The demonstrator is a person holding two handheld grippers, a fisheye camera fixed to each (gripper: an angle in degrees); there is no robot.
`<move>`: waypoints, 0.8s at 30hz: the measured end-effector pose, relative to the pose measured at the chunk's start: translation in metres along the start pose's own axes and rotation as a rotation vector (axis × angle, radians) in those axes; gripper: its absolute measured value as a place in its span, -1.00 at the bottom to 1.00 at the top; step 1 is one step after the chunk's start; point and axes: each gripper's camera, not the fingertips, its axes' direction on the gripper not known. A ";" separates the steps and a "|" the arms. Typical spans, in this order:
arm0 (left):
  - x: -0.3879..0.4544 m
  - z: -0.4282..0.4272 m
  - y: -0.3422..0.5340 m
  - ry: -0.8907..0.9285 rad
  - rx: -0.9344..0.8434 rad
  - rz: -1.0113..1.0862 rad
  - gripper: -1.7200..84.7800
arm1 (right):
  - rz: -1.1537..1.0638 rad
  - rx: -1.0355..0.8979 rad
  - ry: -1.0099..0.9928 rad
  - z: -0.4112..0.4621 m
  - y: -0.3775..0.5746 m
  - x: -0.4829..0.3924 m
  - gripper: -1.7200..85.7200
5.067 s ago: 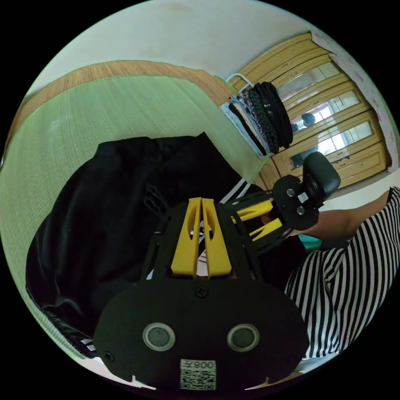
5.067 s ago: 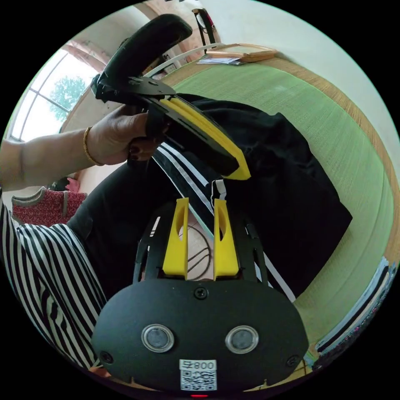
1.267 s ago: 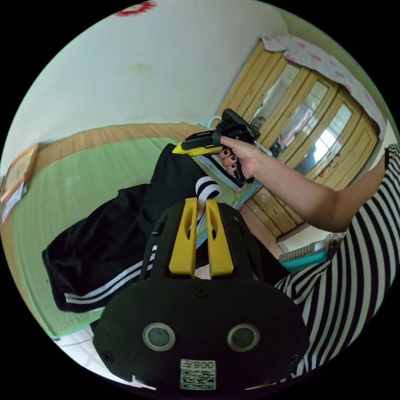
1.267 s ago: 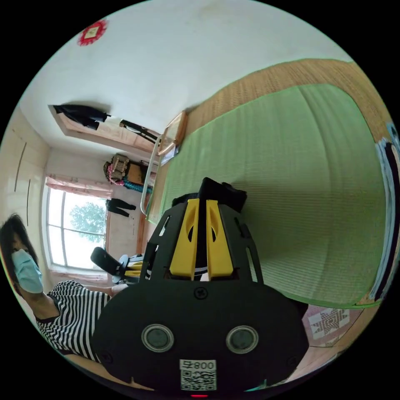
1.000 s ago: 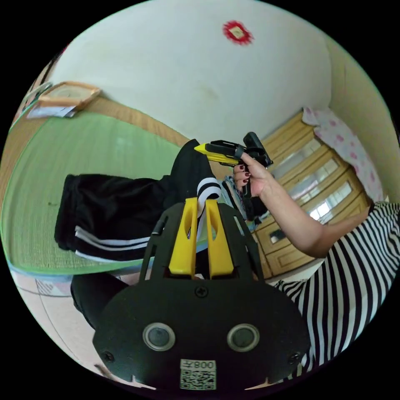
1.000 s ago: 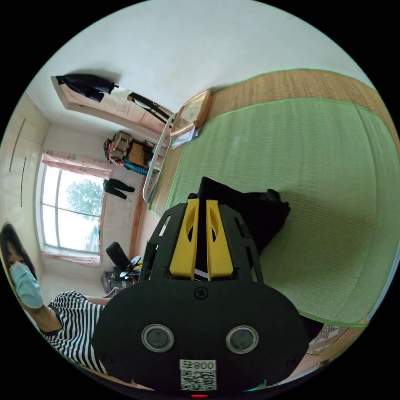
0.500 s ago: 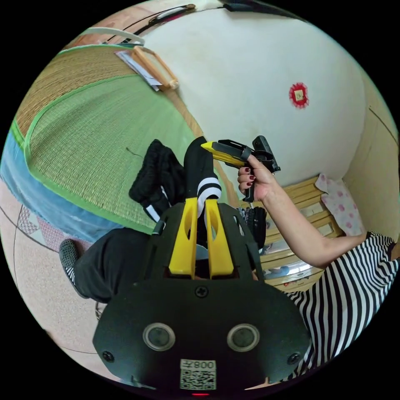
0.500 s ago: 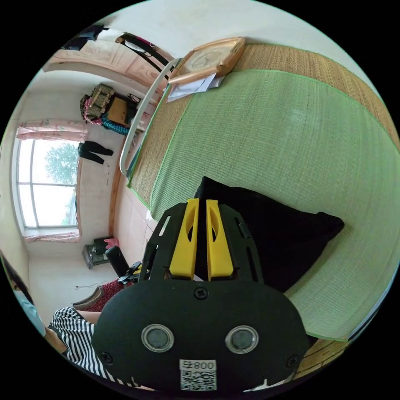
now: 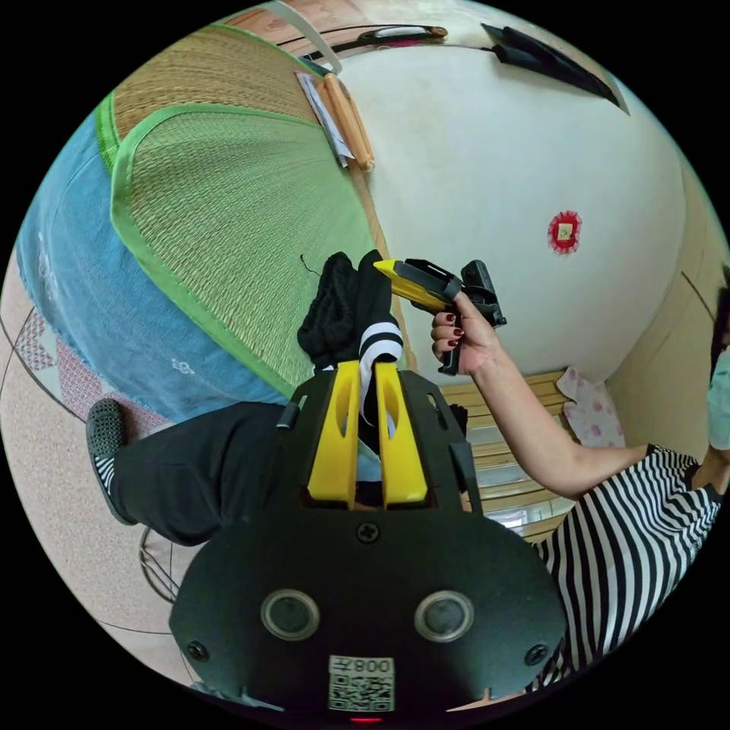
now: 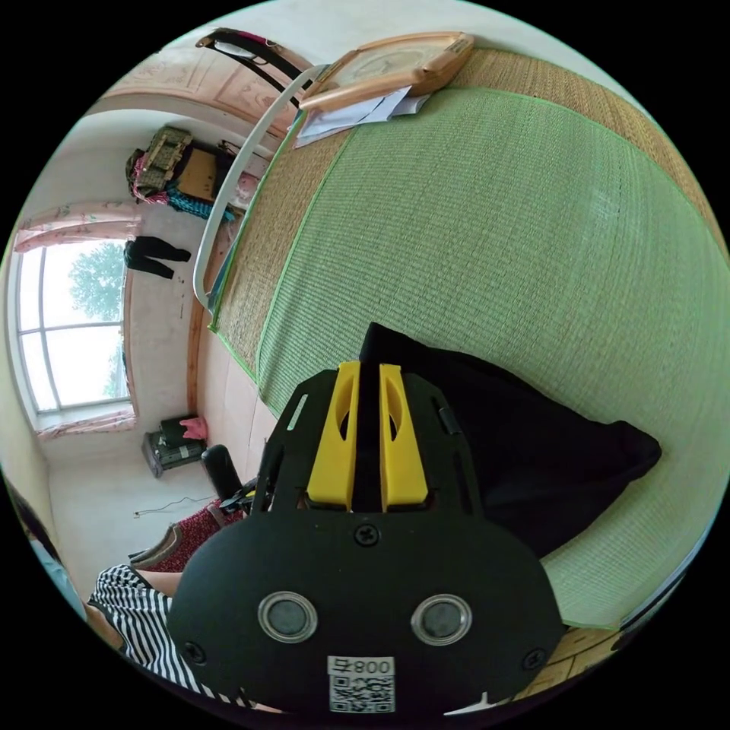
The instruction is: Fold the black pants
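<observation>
A green mat [image 10: 532, 228] covers the bed, a wooden frame [image 10: 384, 65] at its far end, a window [image 10: 72, 334] beyond.

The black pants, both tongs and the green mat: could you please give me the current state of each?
Black pants: bunched, held up at one edge, the rest resting on the mat.
Left tongs: shut on the striped part of the pants.
Right tongs: shut on the pants' black edge.
Green mat: spread flat.
</observation>
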 end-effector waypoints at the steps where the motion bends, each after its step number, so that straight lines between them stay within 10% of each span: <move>1: 0.005 -0.003 -0.002 0.006 -0.001 -0.007 -0.89 | -0.009 -0.012 -0.010 0.004 -0.004 0.003 -0.83; 24: 0.133 0.076 -0.024 -0.409 -0.170 0.252 -0.96 | -0.372 -0.095 0.262 0.084 -0.050 0.017 -0.96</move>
